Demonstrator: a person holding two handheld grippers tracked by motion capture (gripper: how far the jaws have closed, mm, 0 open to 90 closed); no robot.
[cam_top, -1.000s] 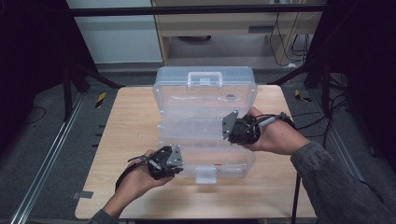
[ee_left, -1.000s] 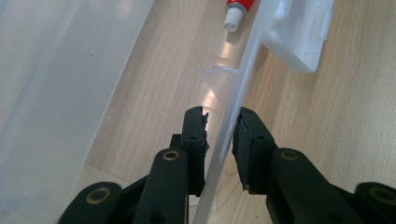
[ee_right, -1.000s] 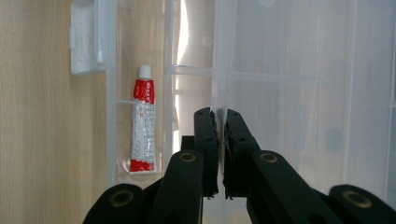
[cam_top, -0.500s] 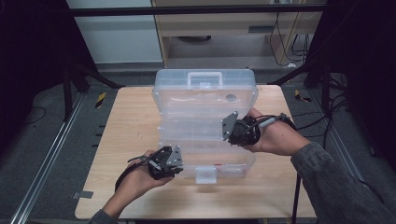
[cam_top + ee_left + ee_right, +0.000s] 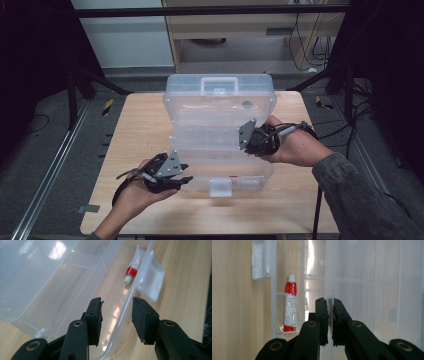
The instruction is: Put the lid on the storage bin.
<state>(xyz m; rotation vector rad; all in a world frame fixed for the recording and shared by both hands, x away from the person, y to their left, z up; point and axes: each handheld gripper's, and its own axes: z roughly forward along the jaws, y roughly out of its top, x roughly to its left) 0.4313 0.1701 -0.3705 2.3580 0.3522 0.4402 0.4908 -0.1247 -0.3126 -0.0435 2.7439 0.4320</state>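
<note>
**On table: clear box lying open, right gripper pinching its edge, left gripper letting go**

On the wooden table (image 5: pixel 130 130), lying open: a clear plastic box (image 5: pixel 220 107), lid part with handle (image 5: pixel 219 82) pointing away from the person, base part nearer, white latch (image 5: pixel 220 187) at the near edge. Sitting inside the base, just beside the front wall and close to the latch: 1 small red-and-white tube (image 5: pixel 290 304), cap pointing toward the latch side in the right gripper view, also showing in the left gripper view (image 5: pixel 132 268).

Coming in from the right side of the high view: right gripper (image 5: pixel 246 136), reaching over the middle of the box. Pressing its 2 jaws together on a thin clear wall of the box, as seen in the right gripper view (image 5: pixel 330 302), with almost no gap between the pads.

Hovering at the near left corner of the box in the high view: left gripper (image 5: pixel 186 180). Standing with jaws spread in the left gripper view (image 5: pixel 117 301), having just been opening, straddling the front wall of the base, 1 jaw inside the box and 1 outside over bare wood. Not pressing on that wall: clear gaps showing on both sides of it.
</note>
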